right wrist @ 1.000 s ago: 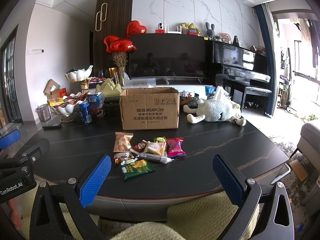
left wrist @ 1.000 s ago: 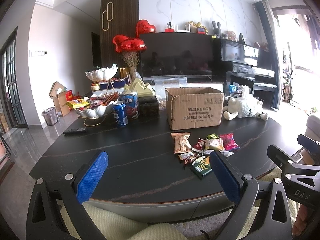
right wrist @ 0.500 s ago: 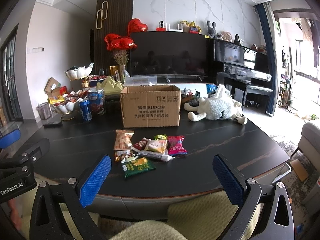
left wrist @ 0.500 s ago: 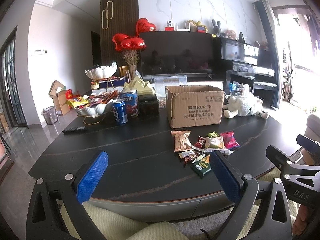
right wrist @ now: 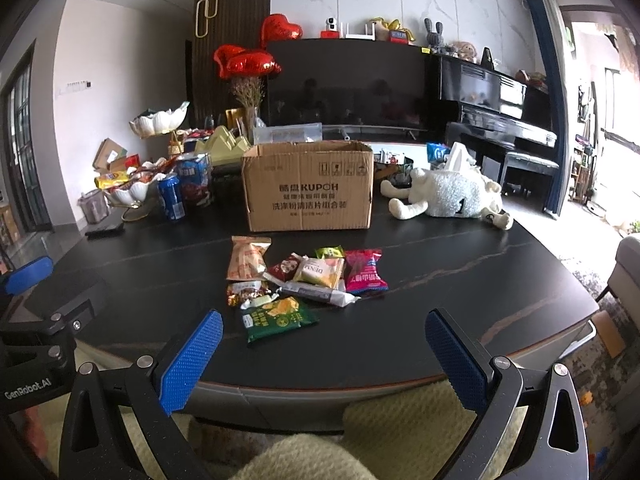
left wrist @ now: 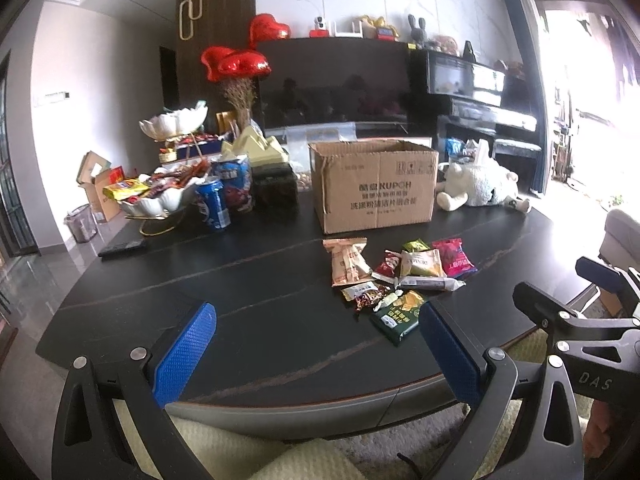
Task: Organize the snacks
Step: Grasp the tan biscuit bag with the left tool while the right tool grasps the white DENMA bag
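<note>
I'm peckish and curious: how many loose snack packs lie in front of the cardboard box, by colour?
Orange pack: 1
Dark red pack: 1
Pink pack: 1
Green packs: 2
Cream pack: 1
White bar: 1
Total: 7; the small sweets are too bunched to count.

Setting: home living room — large television (right wrist: 344,84) against marble wall; upright piano (right wrist: 496,104) at right; heart balloons (right wrist: 248,62); plush toy (right wrist: 448,196) on dark table (right wrist: 460,276).
</note>
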### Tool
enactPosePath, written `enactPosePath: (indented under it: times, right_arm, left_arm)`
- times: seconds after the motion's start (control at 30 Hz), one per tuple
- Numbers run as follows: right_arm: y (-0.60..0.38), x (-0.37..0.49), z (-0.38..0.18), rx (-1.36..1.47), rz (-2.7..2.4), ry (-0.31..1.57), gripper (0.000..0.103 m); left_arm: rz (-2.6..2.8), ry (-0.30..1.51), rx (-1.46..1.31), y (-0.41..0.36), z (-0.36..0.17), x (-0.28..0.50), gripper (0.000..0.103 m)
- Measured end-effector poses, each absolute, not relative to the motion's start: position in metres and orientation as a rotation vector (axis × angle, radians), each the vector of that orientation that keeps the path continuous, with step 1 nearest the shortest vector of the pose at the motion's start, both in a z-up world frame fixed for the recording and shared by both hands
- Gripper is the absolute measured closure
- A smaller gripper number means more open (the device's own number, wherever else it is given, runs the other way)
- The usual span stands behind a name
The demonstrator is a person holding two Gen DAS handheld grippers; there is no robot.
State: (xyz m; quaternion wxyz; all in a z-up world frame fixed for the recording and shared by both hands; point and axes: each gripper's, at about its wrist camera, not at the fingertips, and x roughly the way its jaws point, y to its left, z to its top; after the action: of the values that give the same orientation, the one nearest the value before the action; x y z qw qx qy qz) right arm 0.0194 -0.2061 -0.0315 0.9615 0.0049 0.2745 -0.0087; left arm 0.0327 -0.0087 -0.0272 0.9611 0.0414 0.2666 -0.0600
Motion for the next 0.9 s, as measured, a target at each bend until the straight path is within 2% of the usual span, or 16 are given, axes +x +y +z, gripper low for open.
enactPosePath:
  times: [0.3, 0.53, 0.9]
  right_arm:
    - [-0.207, 0.073, -0.041, -0.004, 0.027, 0.632, 0.005]
    - [-0.208, 0.124, -0.054, 0.019, 0.071, 0.749, 0.009]
    - [-0.205, 0.184, -0.061, 0.033, 0.084, 0.786, 0.016]
  left_arm:
    - [-0.155, 0.674, 0.091, -0.017, -0.039, 0.091, 0.006]
    - [-0.204, 0.740, 0.069, -0.023, -0.041, 0.133, 0.006]
    - [-0.215, 0.764, 0.075, -0.025, -0.047, 0.194, 0.007]
